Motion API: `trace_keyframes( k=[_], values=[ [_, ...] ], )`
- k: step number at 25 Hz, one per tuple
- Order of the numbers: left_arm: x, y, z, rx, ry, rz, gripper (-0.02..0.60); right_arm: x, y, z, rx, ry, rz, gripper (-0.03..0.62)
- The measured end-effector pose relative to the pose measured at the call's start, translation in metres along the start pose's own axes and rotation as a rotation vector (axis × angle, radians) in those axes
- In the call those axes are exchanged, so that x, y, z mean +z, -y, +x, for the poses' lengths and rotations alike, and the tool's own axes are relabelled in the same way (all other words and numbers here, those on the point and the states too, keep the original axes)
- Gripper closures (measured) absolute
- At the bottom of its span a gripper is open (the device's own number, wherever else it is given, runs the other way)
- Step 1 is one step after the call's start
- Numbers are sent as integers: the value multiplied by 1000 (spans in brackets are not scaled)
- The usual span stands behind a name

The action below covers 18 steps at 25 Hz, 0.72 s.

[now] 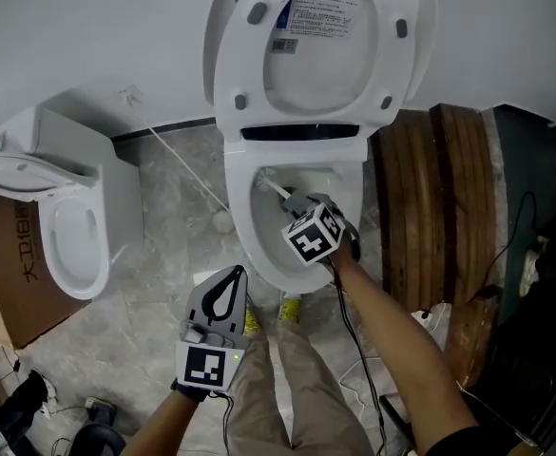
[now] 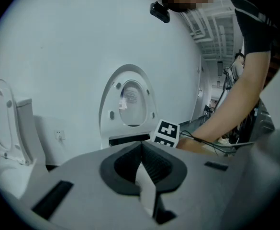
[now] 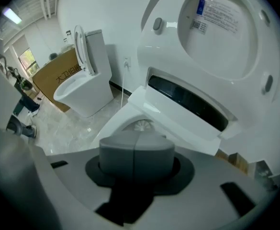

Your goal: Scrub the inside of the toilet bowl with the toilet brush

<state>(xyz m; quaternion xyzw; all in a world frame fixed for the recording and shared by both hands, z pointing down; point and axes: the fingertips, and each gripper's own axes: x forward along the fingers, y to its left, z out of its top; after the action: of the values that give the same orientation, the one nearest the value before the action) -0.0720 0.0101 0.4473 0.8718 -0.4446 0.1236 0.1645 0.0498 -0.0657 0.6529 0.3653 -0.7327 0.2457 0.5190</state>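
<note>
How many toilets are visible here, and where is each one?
2. One toilet stands straight ahead, lid up, the right gripper holding the brush inside it. The second toilet stands at the left, beside a cardboard box. Others may be out of view.

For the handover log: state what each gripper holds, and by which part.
Right gripper holds the toilet brush by its handle, brush head down in the toilet bowl. Left gripper holds nothing, jaws together.

bowl (image 1: pixel 243 228): white, oval, uncovered | brush (image 1: pixel 276 189): white, head down inside bowl at rear left, handle slanting up toward front
</note>
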Motion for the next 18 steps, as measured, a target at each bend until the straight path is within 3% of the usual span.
trace_keyframes(
  k=[12,18],
  values=[
    [-8,-5,3,1,-48,23,572,-2,33,0,-117,-29,-61,450],
    [5,-19,5,50,-41,1,572,-6,52,-3,-229,-60,-228,448]
  ],
)
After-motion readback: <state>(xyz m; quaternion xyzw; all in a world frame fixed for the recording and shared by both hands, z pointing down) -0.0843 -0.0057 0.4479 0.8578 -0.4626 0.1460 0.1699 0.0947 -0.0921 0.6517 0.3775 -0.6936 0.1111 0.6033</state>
